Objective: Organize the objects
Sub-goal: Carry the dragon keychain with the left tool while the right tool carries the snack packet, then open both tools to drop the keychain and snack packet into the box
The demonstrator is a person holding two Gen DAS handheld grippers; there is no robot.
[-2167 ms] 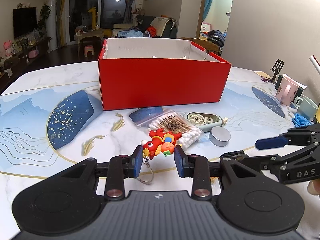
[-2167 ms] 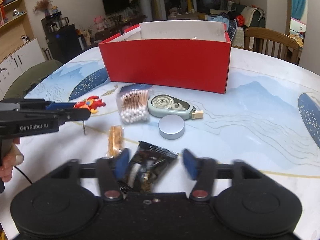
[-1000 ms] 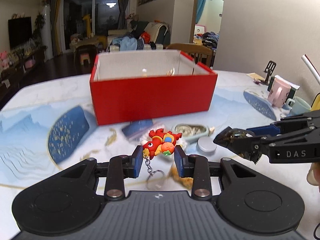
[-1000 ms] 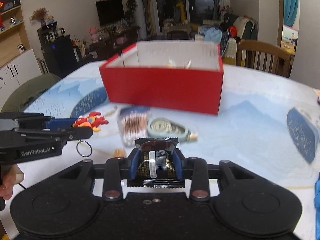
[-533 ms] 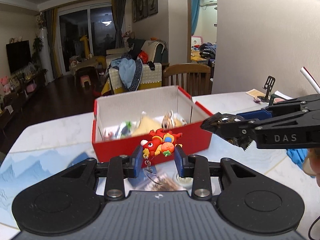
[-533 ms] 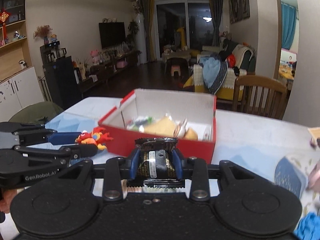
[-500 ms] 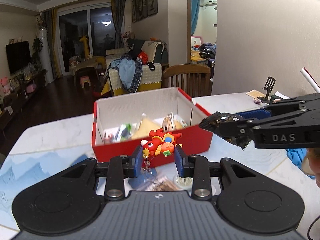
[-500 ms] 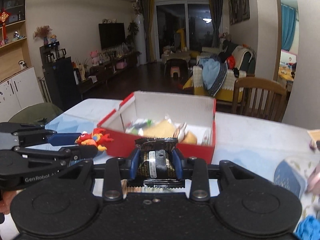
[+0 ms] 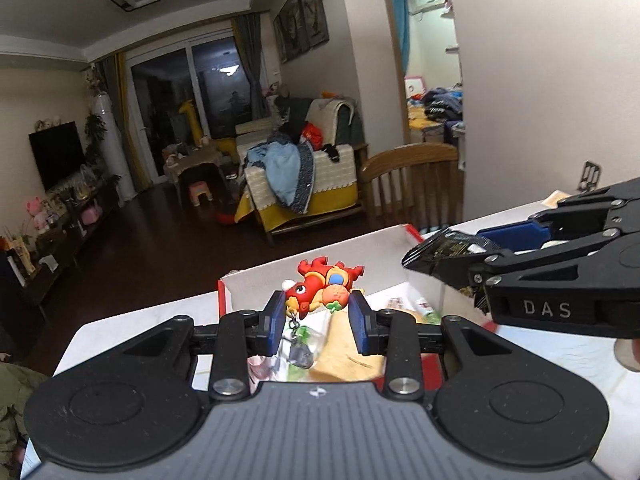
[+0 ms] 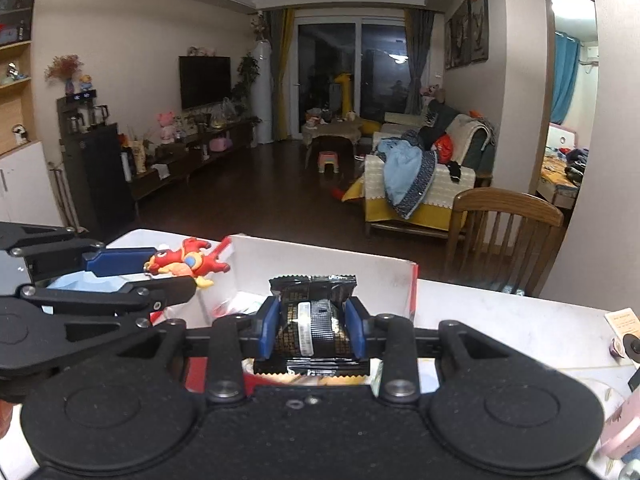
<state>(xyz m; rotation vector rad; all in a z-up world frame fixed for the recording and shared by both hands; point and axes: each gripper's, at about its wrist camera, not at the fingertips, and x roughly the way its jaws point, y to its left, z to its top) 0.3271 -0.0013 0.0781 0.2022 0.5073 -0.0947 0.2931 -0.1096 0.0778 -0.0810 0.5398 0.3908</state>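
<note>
One dragon keychain (image 9: pixel 323 285), one snack packet (image 10: pixel 313 322) (black), one red box (image 10: pixel 412 286).

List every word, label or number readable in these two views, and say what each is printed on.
"DAS": white letters on the side of the right gripper, seen in the left wrist view.
Black snack packet, clamped in the right jaws: a white label strip and gold print, too small to read.
Card at the table's right edge: printing too blurred to read.
Red dragon keychain in the left gripper: no text.

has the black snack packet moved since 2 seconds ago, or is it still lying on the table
Yes. The black snack packet is off the table, clamped in the right gripper, carried forward and up to above the open red box.
</note>
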